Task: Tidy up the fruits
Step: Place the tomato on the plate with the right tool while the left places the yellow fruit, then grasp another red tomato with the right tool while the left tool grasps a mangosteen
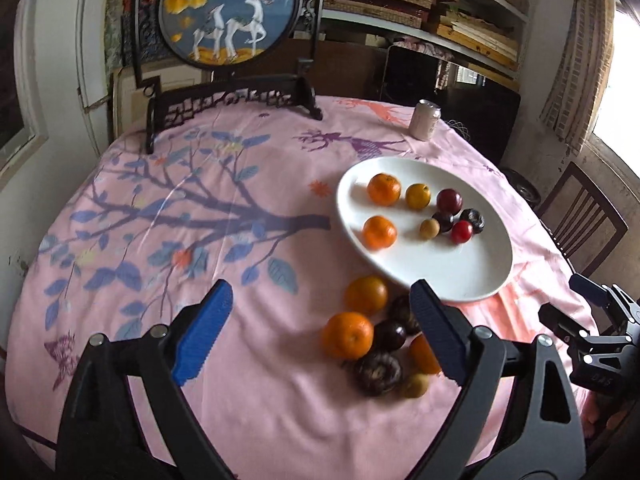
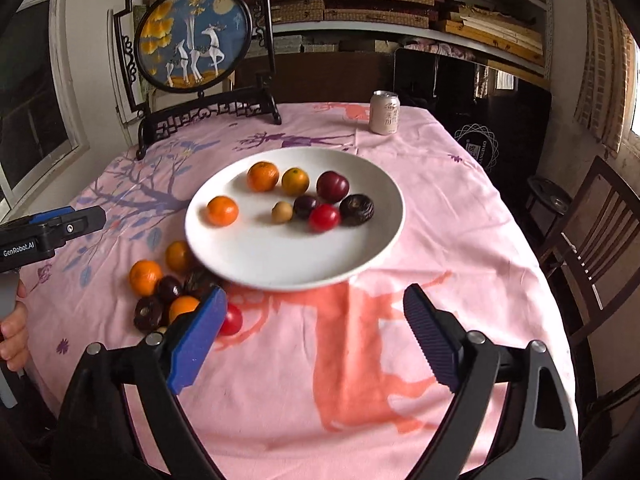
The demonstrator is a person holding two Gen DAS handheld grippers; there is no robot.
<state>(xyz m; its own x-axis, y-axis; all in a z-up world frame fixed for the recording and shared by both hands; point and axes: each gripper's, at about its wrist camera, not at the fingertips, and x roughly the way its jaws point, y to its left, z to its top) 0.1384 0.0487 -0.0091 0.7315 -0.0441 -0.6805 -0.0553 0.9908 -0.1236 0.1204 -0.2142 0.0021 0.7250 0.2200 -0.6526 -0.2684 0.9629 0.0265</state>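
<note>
Left gripper: the left gripper [image 1: 320, 328] has its jaws spread wide with nothing pressed between them; one blue pad sits at 7 o'clock in its own view, the other at 5 o'clock, over the loose fruit.
Right gripper: the right gripper [image 2: 316, 340] also stands wide apart and holds nothing; bare pink cloth shows between its pads.
Plate: a white plate [image 2: 280, 256] lies on the tablecloth [image 2: 460, 220], near the centre of the right wrist view and toward 2 o'clock in the left one.
Fruit on plate: two oranges [image 2: 263, 176], a smaller yellow-orange fruit [image 2: 295, 181], a dark red plum [image 2: 332, 187], a bright red fruit [image 2: 324, 217], a small tan fruit [image 2: 282, 212], a dark purple fruit [image 2: 305, 205] and a dark wrinkled fruit [image 2: 357, 209], the last five clustered close together.
Loose fruit: a pile lies on the cloth just beside the plate's near-left rim, at 8 o'clock from the plate in the right view: oranges [image 1: 348, 335], dark purple fruits [image 1: 389, 335], a dark wrinkled one [image 1: 377, 372], a small tan one [image 1: 416, 385] and a red one [image 2: 231, 319], partly hidden by the blue pad.
Can: a pale drink can [image 2: 385, 112] stands upright at the table's far edge, at 1 o'clock from the plate.
Screen: a round deer picture [image 1: 230, 10] in a dark carved stand sits at 11 o'clock.
Chair: a wooden chair [image 2: 592, 224] stands at 3 o'clock.
Person: a hand [image 2: 14, 336] grips the left handle at 9 o'clock in the right view.
</note>
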